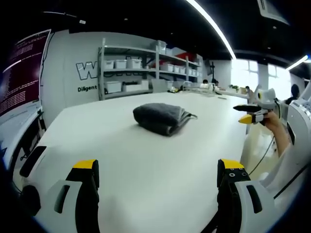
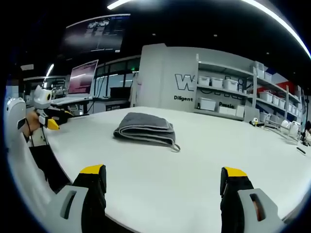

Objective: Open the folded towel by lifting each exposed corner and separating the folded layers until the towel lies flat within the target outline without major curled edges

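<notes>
Towel (image 1: 161, 118) sitting folded mid-counter (image 1: 146, 165), well off every edge. Left gripper (image 1: 158, 187) and right gripper (image 2: 165, 191) hovering short, jaws apart, holding nothing. Soft, limp, light; I'd be pinching one loose corner layer.

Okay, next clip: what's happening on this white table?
A person holds a gripper in each hand, facing a folded grey towel in the middle of the white table. The left gripper and right gripper both hang open, short of the towel. Nothing is unfolded yet. Storage shelves stand behind.
</notes>
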Action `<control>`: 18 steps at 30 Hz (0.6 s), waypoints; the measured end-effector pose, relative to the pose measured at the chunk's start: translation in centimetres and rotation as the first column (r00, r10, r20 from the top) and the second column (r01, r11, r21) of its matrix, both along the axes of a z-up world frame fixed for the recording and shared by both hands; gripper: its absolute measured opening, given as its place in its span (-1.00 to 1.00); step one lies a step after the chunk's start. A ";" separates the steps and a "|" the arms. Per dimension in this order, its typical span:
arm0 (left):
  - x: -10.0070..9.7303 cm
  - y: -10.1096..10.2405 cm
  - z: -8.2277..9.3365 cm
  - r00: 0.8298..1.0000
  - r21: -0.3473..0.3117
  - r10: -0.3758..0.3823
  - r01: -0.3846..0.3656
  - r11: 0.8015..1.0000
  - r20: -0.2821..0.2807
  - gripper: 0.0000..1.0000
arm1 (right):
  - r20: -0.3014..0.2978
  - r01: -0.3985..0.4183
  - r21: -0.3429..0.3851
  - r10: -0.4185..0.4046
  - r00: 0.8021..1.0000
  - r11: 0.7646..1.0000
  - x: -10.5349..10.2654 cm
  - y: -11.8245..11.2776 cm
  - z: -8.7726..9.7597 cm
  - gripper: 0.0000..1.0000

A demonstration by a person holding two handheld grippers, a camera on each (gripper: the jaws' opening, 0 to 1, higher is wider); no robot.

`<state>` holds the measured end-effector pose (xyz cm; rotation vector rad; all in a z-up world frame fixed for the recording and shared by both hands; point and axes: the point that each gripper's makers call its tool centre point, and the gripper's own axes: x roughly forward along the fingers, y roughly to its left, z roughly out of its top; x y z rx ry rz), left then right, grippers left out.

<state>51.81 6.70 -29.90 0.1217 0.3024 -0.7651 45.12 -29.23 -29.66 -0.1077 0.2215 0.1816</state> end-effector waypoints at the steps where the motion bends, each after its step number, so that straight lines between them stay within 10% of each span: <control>1: 0.0 0.0 0.0 1.000 0.000 0.000 0.000 1.000 -0.001 0.99 | -0.002 0.000 -0.002 0.000 1.000 1.000 0.1 0.0 0.0 0.99; 18: -0.5 0.2 -0.5 1.000 0.001 0.012 -0.012 1.000 -0.001 0.99 | -0.026 -0.015 -0.018 0.015 1.000 1.000 0.1 0.4 -1.0 0.99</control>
